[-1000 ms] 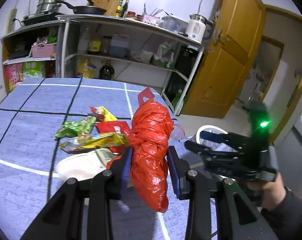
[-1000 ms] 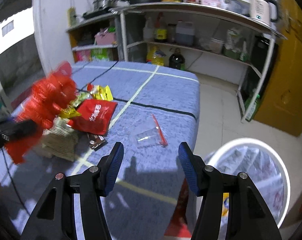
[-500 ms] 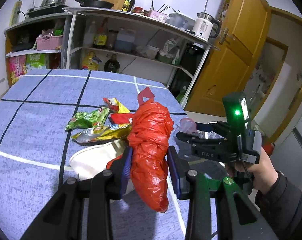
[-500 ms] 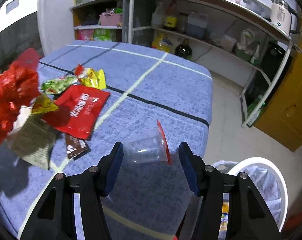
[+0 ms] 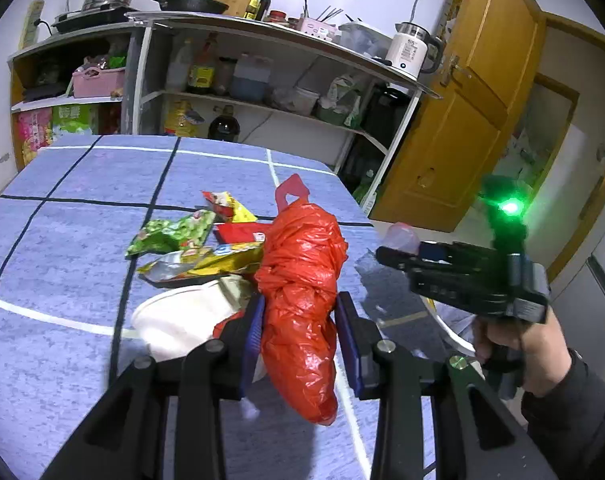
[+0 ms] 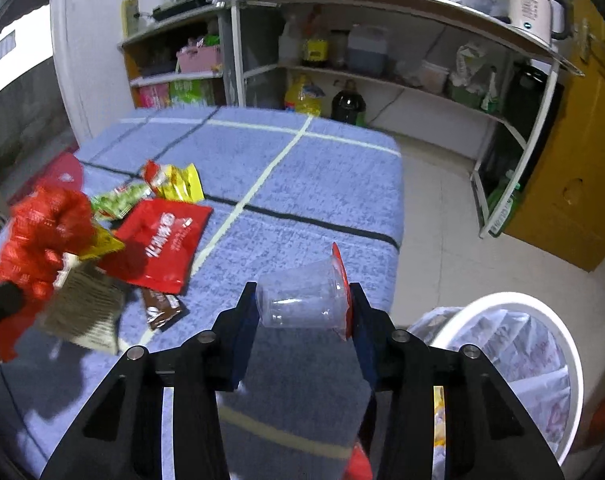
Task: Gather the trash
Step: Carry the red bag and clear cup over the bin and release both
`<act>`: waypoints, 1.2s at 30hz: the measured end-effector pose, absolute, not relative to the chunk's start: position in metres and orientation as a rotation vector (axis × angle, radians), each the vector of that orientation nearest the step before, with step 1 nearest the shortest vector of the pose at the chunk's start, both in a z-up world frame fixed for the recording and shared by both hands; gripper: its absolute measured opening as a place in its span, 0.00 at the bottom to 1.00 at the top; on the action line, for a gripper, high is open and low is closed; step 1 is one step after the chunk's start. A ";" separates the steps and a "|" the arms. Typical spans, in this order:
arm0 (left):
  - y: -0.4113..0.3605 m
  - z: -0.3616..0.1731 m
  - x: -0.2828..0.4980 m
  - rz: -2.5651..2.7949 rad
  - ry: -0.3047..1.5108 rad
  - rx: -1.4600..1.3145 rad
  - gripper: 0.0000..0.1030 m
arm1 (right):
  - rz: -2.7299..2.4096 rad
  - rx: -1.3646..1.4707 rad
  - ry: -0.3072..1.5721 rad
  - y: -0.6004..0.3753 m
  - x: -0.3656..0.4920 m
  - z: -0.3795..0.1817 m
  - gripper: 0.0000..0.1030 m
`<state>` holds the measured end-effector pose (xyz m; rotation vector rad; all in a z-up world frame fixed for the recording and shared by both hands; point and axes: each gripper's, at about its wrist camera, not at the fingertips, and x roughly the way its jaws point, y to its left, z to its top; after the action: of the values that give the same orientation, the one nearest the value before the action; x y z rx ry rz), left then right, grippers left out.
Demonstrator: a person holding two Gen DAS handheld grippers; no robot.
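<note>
Between the jaws of the left gripper (image 5: 300, 322), a crumpled red bag (image 5: 302, 304) is clamped, its loose end hanging below the pads and a red handle loop standing up behind it. Between the jaws of the right gripper (image 6: 304, 318), a clear plastic cup (image 6: 302, 300) lies on its side, its base against the left pad and its red peeled lid against the right one; these jaws have just been closing and now pinch the cup. In the left view a hand (image 5: 518, 344) in a dark sleeve holds that right gripper, with a green light lit on top.

Just past the bag on the blue checked tabletop (image 6: 322, 168) sits a white bowl (image 5: 178, 324), partly hidden by the left jaw. Beyond it lie a silver-and-yellow wrapper (image 5: 198, 262), a green snack pack (image 5: 168, 234), a red packet (image 6: 162, 240), a small brown sachet (image 6: 160, 306) and a red-and-yellow packet (image 6: 176, 182), all close together.

On the floor beside the tabletop, at the right gripper's right, stands a white bin (image 6: 542, 344) lined with a pale bag.

Further back, shelving (image 6: 382, 76) holds bottles, containers and bags, with a pan, steel pots and a white kettle (image 6: 530, 6) on top. A wooden door (image 5: 474, 112) is to its right.
</note>
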<state>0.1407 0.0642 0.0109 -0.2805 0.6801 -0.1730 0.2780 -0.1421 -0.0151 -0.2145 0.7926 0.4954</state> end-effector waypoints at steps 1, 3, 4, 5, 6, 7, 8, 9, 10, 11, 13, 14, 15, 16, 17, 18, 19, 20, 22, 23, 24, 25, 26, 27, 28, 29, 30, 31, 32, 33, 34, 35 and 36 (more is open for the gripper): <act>0.061 0.011 0.142 -0.179 0.680 -0.279 0.36 | 0.492 -0.203 0.786 -0.149 0.273 -0.012 0.43; 0.052 0.012 0.145 -0.193 0.681 -0.270 0.36 | 0.486 -0.180 0.782 -0.162 0.266 -0.008 0.43; 0.047 0.013 0.147 -0.201 0.684 -0.266 0.36 | 0.476 -0.172 0.780 -0.170 0.262 -0.006 0.43; 0.040 0.013 0.150 -0.214 0.687 -0.261 0.36 | 0.463 -0.168 0.780 -0.179 0.258 -0.006 0.43; 0.033 0.014 0.152 -0.224 0.689 -0.256 0.36 | 0.453 -0.162 0.782 -0.188 0.255 -0.006 0.43; 0.026 0.014 0.154 -0.237 0.693 -0.249 0.36 | 0.444 -0.157 0.784 -0.194 0.254 -0.006 0.43; 0.017 0.014 0.156 -0.250 0.697 -0.243 0.36 | 0.427 -0.151 0.785 -0.206 0.250 -0.006 0.43; 0.009 0.014 0.159 -0.264 0.701 -0.238 0.36 | 0.411 -0.145 0.787 -0.215 0.247 -0.007 0.43; 0.002 0.014 0.161 -0.277 0.705 -0.233 0.36 | 0.397 -0.136 0.790 -0.225 0.246 -0.007 0.43; -0.007 0.014 0.164 -0.292 0.709 -0.227 0.36 | 0.382 -0.125 0.793 -0.235 0.244 -0.008 0.43; -0.023 0.014 0.170 -0.321 0.719 -0.213 0.36 | 0.350 -0.102 0.801 -0.255 0.241 -0.010 0.43; -0.033 0.013 0.173 -0.336 0.725 -0.204 0.36 | 0.334 -0.091 0.805 -0.265 0.240 -0.011 0.43; -0.041 0.013 0.176 -0.350 0.730 -0.194 0.36 | 0.319 -0.080 0.809 -0.275 0.238 -0.012 0.43; -0.050 0.013 0.178 -0.362 0.734 -0.183 0.36 | 0.305 -0.073 0.811 -0.283 0.237 -0.014 0.43; -0.060 0.013 0.180 -0.376 0.738 -0.170 0.36 | 0.290 -0.066 0.813 -0.291 0.237 -0.015 0.43; -0.069 0.013 0.182 -0.387 0.742 -0.158 0.36 | 0.280 -0.059 0.816 -0.298 0.237 -0.016 0.43; -0.079 0.013 0.184 -0.401 0.746 -0.147 0.36 | 0.267 -0.049 0.820 -0.306 0.236 -0.018 0.43; -0.089 0.013 0.188 -0.414 0.751 -0.136 0.36 | 0.258 -0.044 0.824 -0.312 0.237 -0.020 0.43; -0.106 0.013 0.192 -0.434 0.751 -0.120 0.36 | 0.238 -0.033 0.832 -0.326 0.236 -0.023 0.43; -0.114 0.012 0.195 -0.443 0.752 -0.113 0.36 | 0.231 -0.028 0.838 -0.332 0.237 -0.025 0.43; -0.123 0.011 0.198 -0.454 0.757 -0.109 0.36 | 0.222 -0.020 0.844 -0.337 0.238 -0.027 0.43; -0.130 0.010 0.202 -0.463 0.762 -0.108 0.36 | 0.214 -0.014 0.850 -0.343 0.239 -0.029 0.43; -0.137 0.008 0.206 -0.471 0.769 -0.106 0.36 | 0.207 -0.012 0.852 -0.347 0.239 -0.031 0.43; -0.145 0.006 0.211 -0.480 0.774 -0.103 0.37 | 0.203 -0.010 0.854 -0.351 0.239 -0.032 0.43; -0.151 0.004 0.214 -0.486 0.780 -0.099 0.37 | 0.200 -0.005 0.856 -0.355 0.239 -0.034 0.43; -0.157 0.001 0.218 -0.491 0.787 -0.097 0.37 | 0.202 0.002 0.857 -0.358 0.240 -0.035 0.44; -0.162 -0.001 0.223 -0.496 0.795 -0.094 0.37 | 0.201 0.006 0.860 -0.361 0.241 -0.036 0.44; -0.167 -0.004 0.228 -0.497 0.803 -0.089 0.37 | 0.198 0.007 0.862 -0.363 0.243 -0.037 0.44; -0.171 -0.007 0.233 -0.495 0.811 -0.084 0.37 | 0.196 0.004 0.865 -0.363 0.244 -0.039 0.44; -0.175 -0.009 0.238 -0.495 0.819 -0.082 0.37 | 0.195 0.000 0.870 -0.364 0.246 -0.041 0.44; -0.177 -0.011 0.241 -0.495 0.826 -0.083 0.37 | 0.192 -0.004 0.872 -0.365 0.246 -0.042 0.44; -0.179 -0.013 0.247 -0.493 0.834 -0.081 0.37 | 0.188 -0.005 0.875 -0.366 0.247 -0.043 0.44; -0.182 -0.015 0.252 -0.489 0.845 -0.075 0.37 | 0.184 -0.003 0.878 -0.368 0.248 -0.044 0.44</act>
<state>0.2515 -0.1823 -0.0154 -0.0748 0.8449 -0.4892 0.2482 -0.3684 -0.0445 -0.0028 0.8784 0.1844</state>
